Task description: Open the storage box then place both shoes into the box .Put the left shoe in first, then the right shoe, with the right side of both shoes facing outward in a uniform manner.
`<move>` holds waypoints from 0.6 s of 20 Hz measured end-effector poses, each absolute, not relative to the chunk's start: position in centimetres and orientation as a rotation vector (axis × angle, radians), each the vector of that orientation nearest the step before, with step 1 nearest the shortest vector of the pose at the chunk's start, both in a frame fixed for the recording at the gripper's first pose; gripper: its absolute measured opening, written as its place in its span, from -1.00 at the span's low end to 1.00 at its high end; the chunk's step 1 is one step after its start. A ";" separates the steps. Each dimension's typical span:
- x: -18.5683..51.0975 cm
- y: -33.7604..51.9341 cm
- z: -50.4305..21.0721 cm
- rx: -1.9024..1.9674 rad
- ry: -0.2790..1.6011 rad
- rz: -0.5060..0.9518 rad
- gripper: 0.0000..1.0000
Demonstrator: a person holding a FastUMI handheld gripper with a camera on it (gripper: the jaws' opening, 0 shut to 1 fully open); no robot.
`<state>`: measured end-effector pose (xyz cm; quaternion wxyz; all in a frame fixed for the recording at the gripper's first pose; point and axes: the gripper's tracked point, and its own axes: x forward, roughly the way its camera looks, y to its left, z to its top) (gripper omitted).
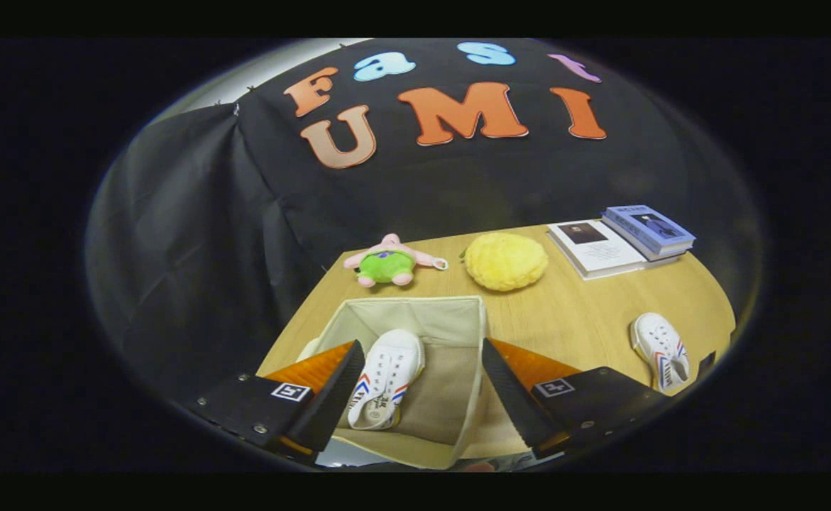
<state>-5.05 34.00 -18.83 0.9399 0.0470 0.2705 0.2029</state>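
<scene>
Spreading wide under black cloth walls, wooden table (571, 312). Sitting open on it, beige storage box (450, 319), directly under the gripper (419, 397). Lying inside the box, white shoe (385, 378), between the wide-spread fingers, touching neither. Resting well right of the box, second shoe (661, 350). Lying beyond the box: books (617, 241), yellow plush (506, 261), small pink-and-green plush (389, 260). Gripping nothing.

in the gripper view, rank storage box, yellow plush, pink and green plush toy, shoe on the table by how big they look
1. storage box
2. yellow plush
3. pink and green plush toy
4. shoe on the table, looking close to the toy

The gripper is open.
</scene>
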 end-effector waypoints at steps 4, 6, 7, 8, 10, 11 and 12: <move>-3.0 28.6 -18.5 0.086 0.531 0.337 0.97; -2.1 25.4 -18.6 0.078 0.524 0.298 0.97; -1.6 23.8 -18.6 0.068 0.522 0.277 0.97; -1.0 21.9 -18.7 0.056 0.521 0.250 0.97; 0.1 18.5 -19.1 0.039 0.520 0.203 0.97; 0.5 16.8 -19.4 0.033 0.524 0.185 0.97; 0.8 15.2 -19.7 0.028 0.529 0.164 0.97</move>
